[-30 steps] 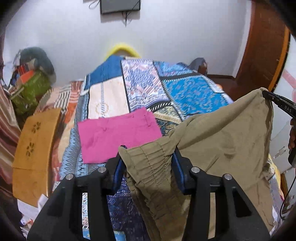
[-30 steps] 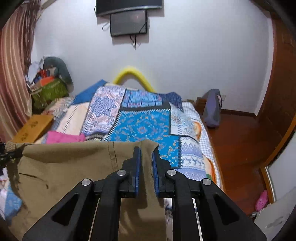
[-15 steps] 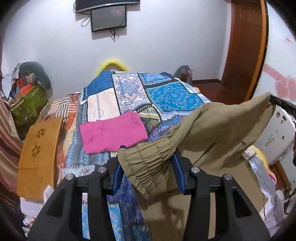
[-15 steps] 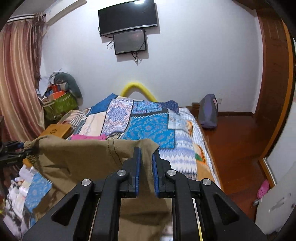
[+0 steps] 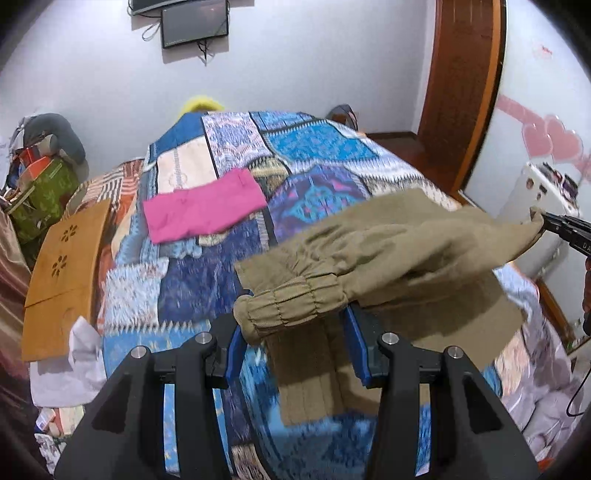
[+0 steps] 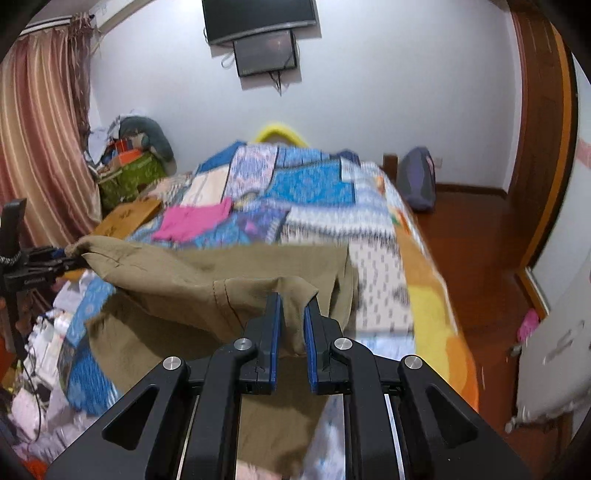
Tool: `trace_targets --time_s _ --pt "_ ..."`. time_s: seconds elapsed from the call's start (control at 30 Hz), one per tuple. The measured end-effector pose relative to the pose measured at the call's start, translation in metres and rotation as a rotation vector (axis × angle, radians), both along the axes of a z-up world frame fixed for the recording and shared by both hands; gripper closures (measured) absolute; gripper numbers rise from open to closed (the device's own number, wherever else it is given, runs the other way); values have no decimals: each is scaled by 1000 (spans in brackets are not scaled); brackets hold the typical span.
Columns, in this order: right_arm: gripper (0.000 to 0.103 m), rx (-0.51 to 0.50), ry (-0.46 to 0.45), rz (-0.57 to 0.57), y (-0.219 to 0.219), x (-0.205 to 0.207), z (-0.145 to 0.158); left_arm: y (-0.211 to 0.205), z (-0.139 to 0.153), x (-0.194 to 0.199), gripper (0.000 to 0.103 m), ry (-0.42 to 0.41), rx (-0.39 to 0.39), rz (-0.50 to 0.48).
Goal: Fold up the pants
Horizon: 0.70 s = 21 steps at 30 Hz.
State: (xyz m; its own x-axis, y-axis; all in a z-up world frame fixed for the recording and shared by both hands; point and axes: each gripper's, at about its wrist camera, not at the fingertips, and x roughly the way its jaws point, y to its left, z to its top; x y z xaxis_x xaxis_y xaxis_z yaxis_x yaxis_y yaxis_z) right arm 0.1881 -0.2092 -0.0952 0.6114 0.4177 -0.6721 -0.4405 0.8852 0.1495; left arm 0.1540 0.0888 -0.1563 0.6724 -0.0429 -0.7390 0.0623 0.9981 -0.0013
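The olive pants (image 5: 402, 254) are held spread in the air above the patchwork bed (image 5: 317, 155). Their gathered waistband is clamped in the left gripper (image 5: 295, 332), and the opposite edge is pinched in the right gripper (image 6: 292, 317). Pink shorts (image 5: 203, 212) are laid flat on the bed beyond.

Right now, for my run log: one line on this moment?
left gripper: shut on olive pants | right gripper: shut on olive pants | held above bed

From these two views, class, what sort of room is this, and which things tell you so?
Most likely a bedroom in a home. A bed with a patchwork quilt fills the room, a TV hangs on the wall, and a curtain hangs at one side.
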Motion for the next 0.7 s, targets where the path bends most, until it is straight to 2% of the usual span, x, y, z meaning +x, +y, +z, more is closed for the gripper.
trace_targets --time_s 0.2,0.37,0.57,0.7 --pt "92 -18 94 1 -5 -18 -36 -5 -27 -20 55 51 15 -4" --pt "88 -44 133 -5 -12 -44 -54 -7 -38 -37 55 76 36 -8" --pt "85 -79 152 -24 -20 -66 -60 -7 -25 -55 55 41 64 -26" --pt "84 -77 127 -30 -24 -76 -47 -11 -3 -65 55 -10 59 -43"
